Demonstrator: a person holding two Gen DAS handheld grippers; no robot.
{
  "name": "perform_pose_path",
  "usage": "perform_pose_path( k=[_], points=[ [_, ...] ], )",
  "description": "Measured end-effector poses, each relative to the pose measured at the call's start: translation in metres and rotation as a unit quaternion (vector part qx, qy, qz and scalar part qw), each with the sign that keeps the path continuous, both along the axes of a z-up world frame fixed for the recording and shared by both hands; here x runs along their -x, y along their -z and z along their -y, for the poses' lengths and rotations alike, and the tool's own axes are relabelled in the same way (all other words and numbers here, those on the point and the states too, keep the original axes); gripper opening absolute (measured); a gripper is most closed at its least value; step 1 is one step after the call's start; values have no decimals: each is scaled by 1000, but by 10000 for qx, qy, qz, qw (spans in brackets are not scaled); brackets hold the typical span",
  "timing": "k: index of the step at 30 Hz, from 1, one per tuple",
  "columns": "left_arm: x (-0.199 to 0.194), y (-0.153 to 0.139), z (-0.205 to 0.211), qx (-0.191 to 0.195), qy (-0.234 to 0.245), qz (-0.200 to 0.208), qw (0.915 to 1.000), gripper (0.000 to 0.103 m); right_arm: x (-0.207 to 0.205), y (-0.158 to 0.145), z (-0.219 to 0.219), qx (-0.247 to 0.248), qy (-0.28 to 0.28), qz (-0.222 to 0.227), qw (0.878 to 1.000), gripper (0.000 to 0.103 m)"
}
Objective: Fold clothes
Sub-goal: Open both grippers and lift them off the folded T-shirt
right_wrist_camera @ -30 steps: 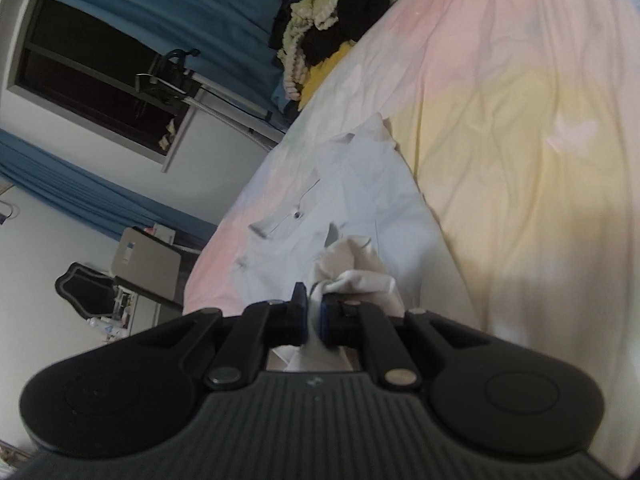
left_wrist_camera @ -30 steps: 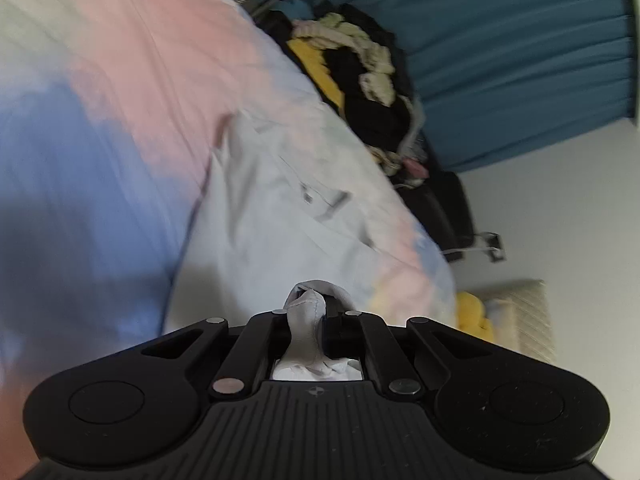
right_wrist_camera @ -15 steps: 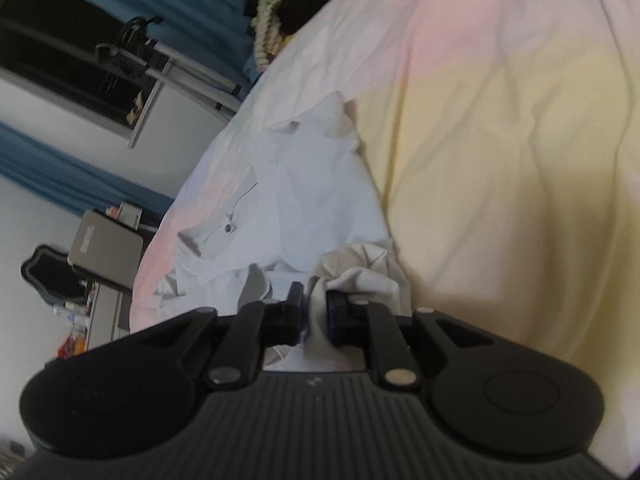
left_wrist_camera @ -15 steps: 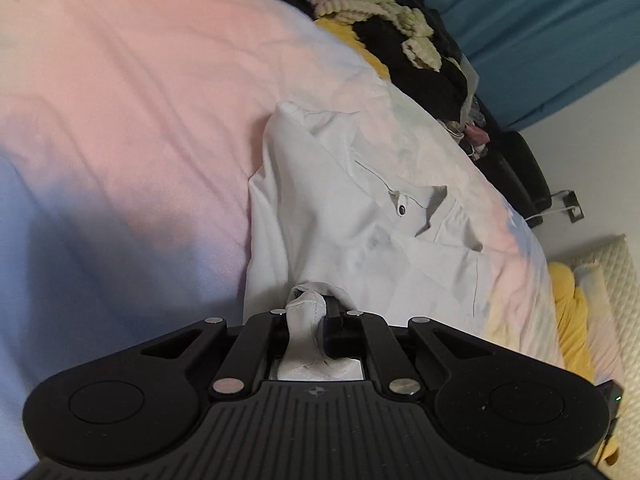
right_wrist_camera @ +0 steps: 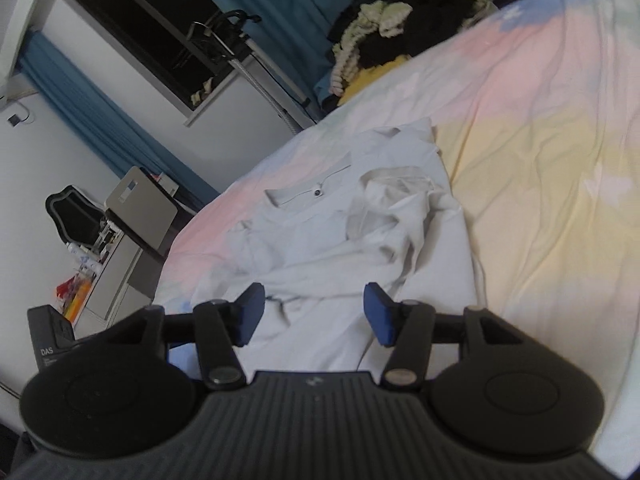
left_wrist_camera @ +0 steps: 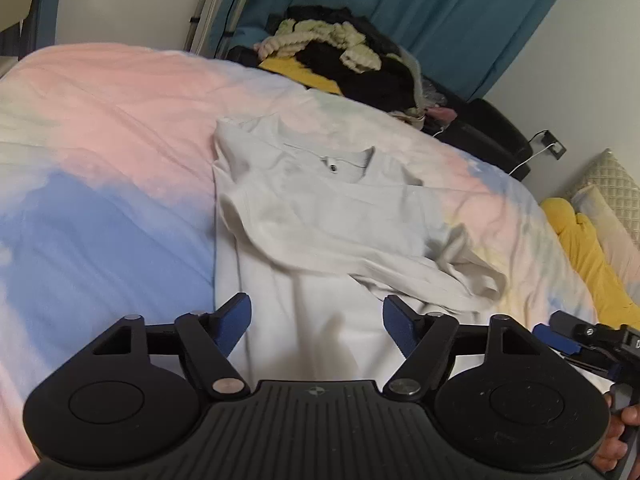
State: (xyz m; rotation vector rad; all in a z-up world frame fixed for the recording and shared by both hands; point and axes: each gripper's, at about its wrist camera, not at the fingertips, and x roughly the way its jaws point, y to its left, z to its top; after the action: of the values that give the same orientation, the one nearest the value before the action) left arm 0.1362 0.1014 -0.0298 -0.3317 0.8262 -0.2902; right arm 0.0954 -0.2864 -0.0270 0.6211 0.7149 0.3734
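The white shirt (left_wrist_camera: 320, 208) is now lying free on the bed (left_wrist_camera: 100, 160), collar and button toward twelve o'clock, with both sleeves brought in across the chest. The one on the left wrist view's three o'clock side is ending in a bunched cuff (left_wrist_camera: 476, 276). In the right wrist view the other sleeve (right_wrist_camera: 392, 196) is sitting as a crumpled heap near the collar, not flat. Half a second ago each gripper was pinching a wad of this cloth; now both have let go. The left gripper (left_wrist_camera: 316, 320) is hovering with its jaws spread wide over the shirt's lower part, nothing between them, and the right gripper (right_wrist_camera: 312, 312) is likewise released and empty above the hem end. It also shows at the left view's four o'clock edge.

This looks like the sleeve-folding step being finished, leaving the body of the shirt to be folded next. The rumpled sleeves probably need smoothing first, or the fold will come out lumpy. Beyond the bed's twelve o'clock edge a pile of dark and yellow clothes (left_wrist_camera: 352, 60) is waiting in front of the blue curtain (left_wrist_camera: 440, 8).
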Motion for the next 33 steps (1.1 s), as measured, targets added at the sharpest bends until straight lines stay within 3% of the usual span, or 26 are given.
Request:
perform_pose_path(
  k=[4,8,14,26,30,33],
  points=[
    [36,-7,14,10,64,194,9998,80,37,-2,-10,247,-8,282,9993,57],
    [63,2,34,-174,-87,508,9985,83,63,2,-21,815,32,621,9947,57],
    [91,17,64,-859,165,844,9926,88,76,7,-34,1649,-10,1142,9797,56],
    [95,24,82,-1151,156,1466,9824,93,68,18,-32,1770,18,1288,9757,57],
    [93,27,86,-1191,204,1494,9814,95,65,23,-36,1939,-24,1304,9723,57],
    [89,29,85,-1006,277,1401,9846,102,57,30,-37,1950,-39,1231,9730,59]
  ],
)
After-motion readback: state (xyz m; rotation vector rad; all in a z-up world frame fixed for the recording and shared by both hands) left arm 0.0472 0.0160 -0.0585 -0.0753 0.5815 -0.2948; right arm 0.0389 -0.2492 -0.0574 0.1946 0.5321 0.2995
